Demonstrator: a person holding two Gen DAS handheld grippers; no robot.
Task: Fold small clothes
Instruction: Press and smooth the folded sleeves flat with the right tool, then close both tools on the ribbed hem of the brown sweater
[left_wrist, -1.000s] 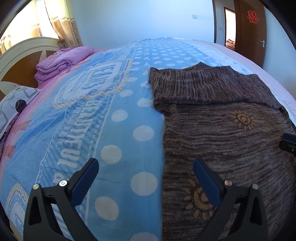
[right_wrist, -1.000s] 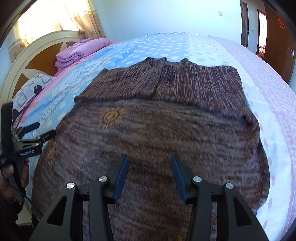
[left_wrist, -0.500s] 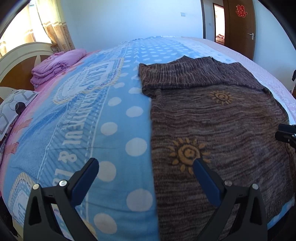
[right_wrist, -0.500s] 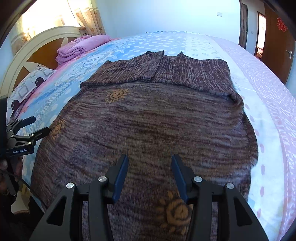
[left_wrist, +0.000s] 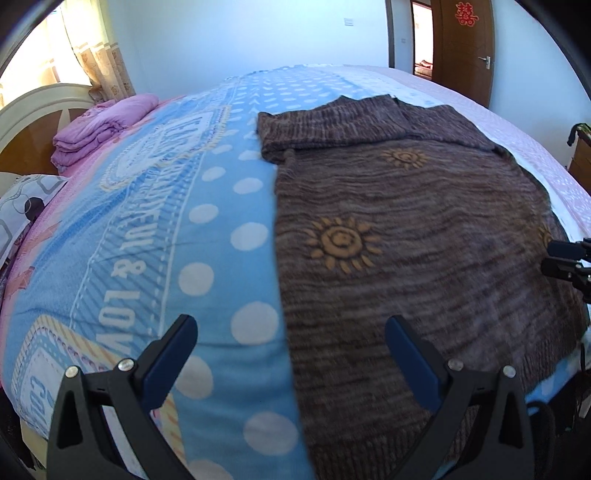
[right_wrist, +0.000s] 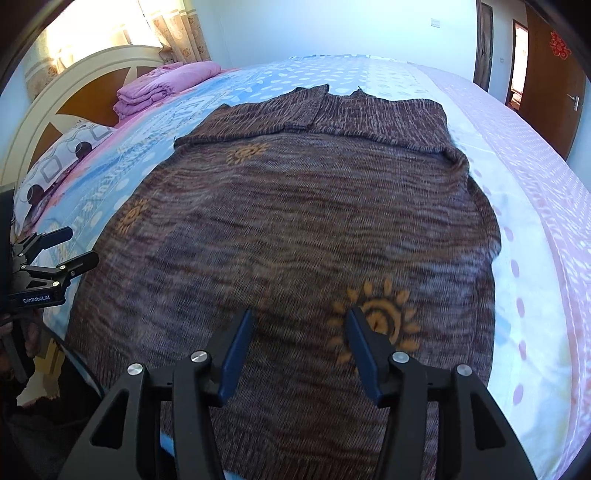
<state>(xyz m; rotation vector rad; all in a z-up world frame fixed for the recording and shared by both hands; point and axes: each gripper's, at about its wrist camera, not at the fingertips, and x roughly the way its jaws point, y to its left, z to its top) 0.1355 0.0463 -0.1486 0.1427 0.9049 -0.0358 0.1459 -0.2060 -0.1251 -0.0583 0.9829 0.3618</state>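
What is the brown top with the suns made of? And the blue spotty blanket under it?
The brown top looks like knitted yarn, maybe wool: fine ribbed rows and streaky colours show, with a matte, slightly fuzzy face. The blue spotty blanket looks like soft printed fleece, smooth and matte, though that is only a guess.

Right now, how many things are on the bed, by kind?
Brown sweater: 1
Folded pink blanket: 1
Patterned pillow: 1
Total: 3
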